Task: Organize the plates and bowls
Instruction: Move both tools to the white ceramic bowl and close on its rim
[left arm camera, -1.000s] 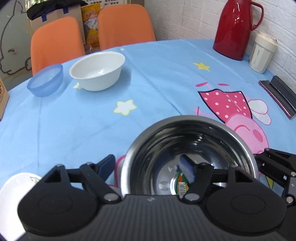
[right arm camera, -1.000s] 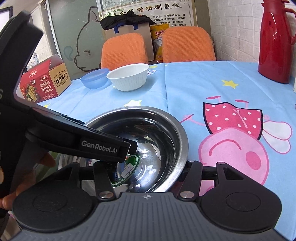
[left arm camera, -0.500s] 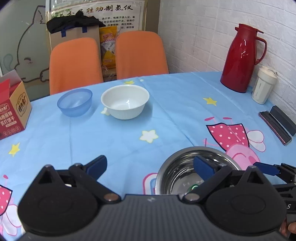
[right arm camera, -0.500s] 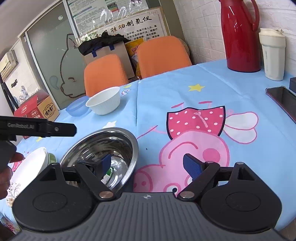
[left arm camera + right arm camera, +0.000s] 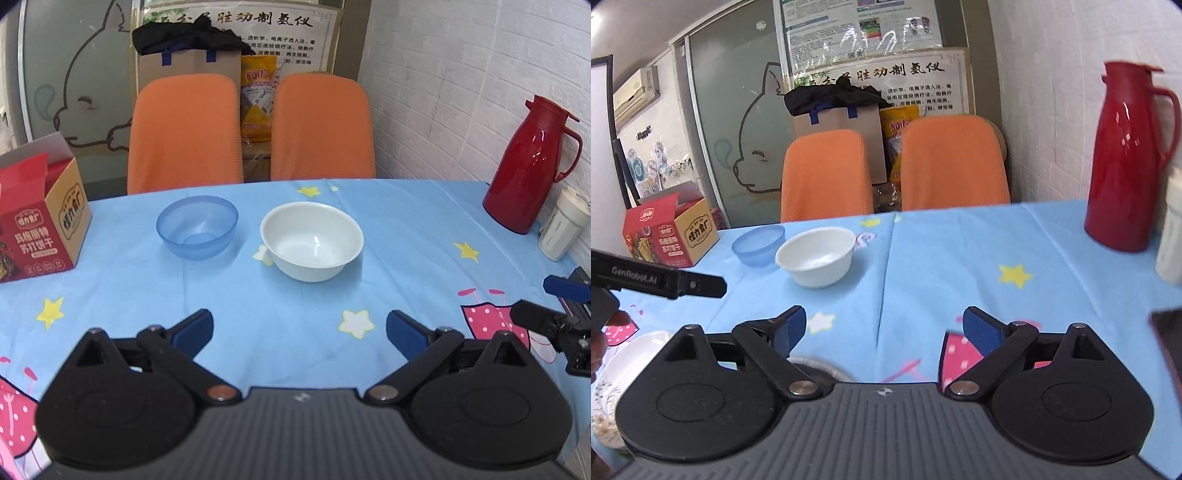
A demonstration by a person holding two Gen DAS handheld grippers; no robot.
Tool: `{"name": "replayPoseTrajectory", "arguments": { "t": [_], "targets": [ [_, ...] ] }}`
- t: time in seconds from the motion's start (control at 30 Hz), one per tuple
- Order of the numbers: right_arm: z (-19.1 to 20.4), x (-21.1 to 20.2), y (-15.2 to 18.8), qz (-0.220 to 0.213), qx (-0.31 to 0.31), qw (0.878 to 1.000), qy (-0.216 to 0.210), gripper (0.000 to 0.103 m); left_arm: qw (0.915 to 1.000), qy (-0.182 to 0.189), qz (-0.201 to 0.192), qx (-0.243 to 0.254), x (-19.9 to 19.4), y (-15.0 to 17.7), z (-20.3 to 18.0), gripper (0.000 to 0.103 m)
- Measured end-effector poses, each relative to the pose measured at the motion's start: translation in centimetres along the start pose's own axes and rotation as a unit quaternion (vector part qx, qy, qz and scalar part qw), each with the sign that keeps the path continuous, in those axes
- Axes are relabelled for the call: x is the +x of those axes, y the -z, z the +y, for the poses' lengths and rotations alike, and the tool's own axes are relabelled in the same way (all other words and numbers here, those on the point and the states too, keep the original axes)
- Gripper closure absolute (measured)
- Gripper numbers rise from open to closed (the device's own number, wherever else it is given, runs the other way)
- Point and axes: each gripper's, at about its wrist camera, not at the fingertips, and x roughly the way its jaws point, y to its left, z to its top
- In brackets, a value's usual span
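A white bowl (image 5: 312, 240) and a translucent blue bowl (image 5: 197, 227) sit side by side on the far part of the blue cartoon tablecloth (image 5: 295, 302); the right wrist view shows the white bowl (image 5: 815, 256) and the blue bowl (image 5: 759, 245) too. My left gripper (image 5: 300, 328) is open and holds nothing, well short of the white bowl. My right gripper (image 5: 886, 328) is also open and holds nothing. Just under its left finger only the rim of a steel bowl (image 5: 820, 363) shows. A white patterned dish (image 5: 624, 365) lies at the lower left.
A red thermos (image 5: 532, 166) and a white cup (image 5: 563, 229) stand at the right by the brick wall. A red snack box (image 5: 40, 218) sits at the left edge. Two orange chairs (image 5: 184, 133) stand behind the table. A dark phone (image 5: 1167, 332) lies at the right.
Both grippers let go of the steel bowl's rim, opened wide and rose back from it. The steel bowl stays on the table and has dropped out of the left wrist view.
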Motion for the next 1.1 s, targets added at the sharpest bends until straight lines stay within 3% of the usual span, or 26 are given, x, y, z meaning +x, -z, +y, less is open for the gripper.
{"name": "replayPoseTrajectory", "arguments": {
  "t": [0.23, 0.37, 0.5, 0.6, 0.87, 0.97, 1.1],
  "targets": [
    [0.2, 3.6, -3.0, 0.003, -0.03, 0.999, -0.012, 0.0, 1.0, 0.001, 0.003, -0.004, 2.2, -1.5, 0.8, 0.005],
    [1.0, 6.4, -4.1, 0.014, -0.051, 0.998, -0.027, 0.0, 0.9989, 0.015, 0.01, -0.043, 4.2, -3.2, 1.8, 0.004],
    [1.7, 11.0, -5.9, 0.043, -0.061, 0.997, -0.037, 0.0, 0.9866, 0.043, 0.043, -0.152, 7.8, -5.4, 4.3, 0.005],
    [1.9, 14.3, -6.5, 0.069, -0.062, 0.995, -0.04, 0.0, 0.9775, 0.033, 0.062, -0.199, 9.9, -6.0, 5.5, 0.005],
    [2.2, 19.3, -5.9, 0.117, -0.082, 0.989, -0.043, 0.0, 0.9617, 0.016, 0.105, -0.253, 13.9, -5.8, 5.9, 0.005],
    [2.6, 19.9, -5.7, 0.122, -0.087, 0.987, -0.054, 0.0, 0.9619, 0.005, 0.1, -0.255, 14.5, -5.9, 5.3, 0.005],
    [3.3, 20.6, -5.4, 0.132, -0.105, 0.984, -0.064, 0.0, 0.9611, 0.018, 0.111, -0.253, 15.1, -6.1, 5.3, 0.006]
  ]
}}
